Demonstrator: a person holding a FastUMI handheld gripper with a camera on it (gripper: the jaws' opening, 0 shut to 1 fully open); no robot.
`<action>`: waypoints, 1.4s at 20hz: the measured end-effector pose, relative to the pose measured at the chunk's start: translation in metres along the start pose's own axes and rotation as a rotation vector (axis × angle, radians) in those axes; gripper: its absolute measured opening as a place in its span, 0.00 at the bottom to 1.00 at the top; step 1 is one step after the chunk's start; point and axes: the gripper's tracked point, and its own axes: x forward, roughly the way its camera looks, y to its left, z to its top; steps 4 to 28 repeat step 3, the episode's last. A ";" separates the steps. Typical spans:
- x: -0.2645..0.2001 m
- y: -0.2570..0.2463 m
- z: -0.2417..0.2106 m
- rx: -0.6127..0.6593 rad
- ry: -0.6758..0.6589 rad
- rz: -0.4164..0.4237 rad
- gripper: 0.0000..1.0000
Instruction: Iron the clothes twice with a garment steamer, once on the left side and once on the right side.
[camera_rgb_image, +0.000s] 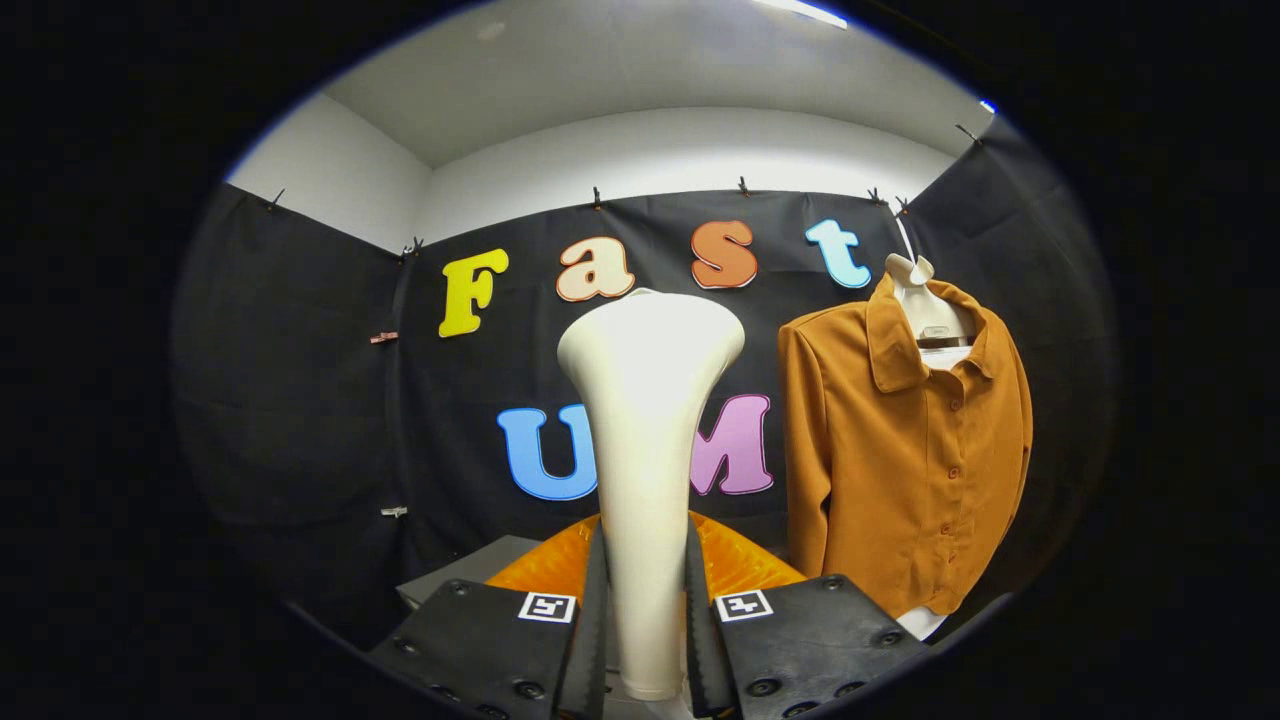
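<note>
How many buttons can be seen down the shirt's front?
4, in a line down the placket of the shirt, right of the steamer gripped between the fingers; more may be hidden.

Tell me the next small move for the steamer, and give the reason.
Probably swing the steamer, clamped between the gripper fingers, toward the shirt. The shirt hangs off to one side beyond the fingers, and the steamer head still stands apart from its fabric.

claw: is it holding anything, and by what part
The claw is shut on the steamer, gripping its narrow handle from both sides; the wide head stands beyond the fingertips.
</note>
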 end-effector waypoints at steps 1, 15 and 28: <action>0.001 0.000 0.000 0.001 0.001 0.001 0.36; 0.003 0.000 -0.001 0.000 0.001 0.002 0.36; 0.003 0.000 -0.001 0.000 0.001 0.002 0.36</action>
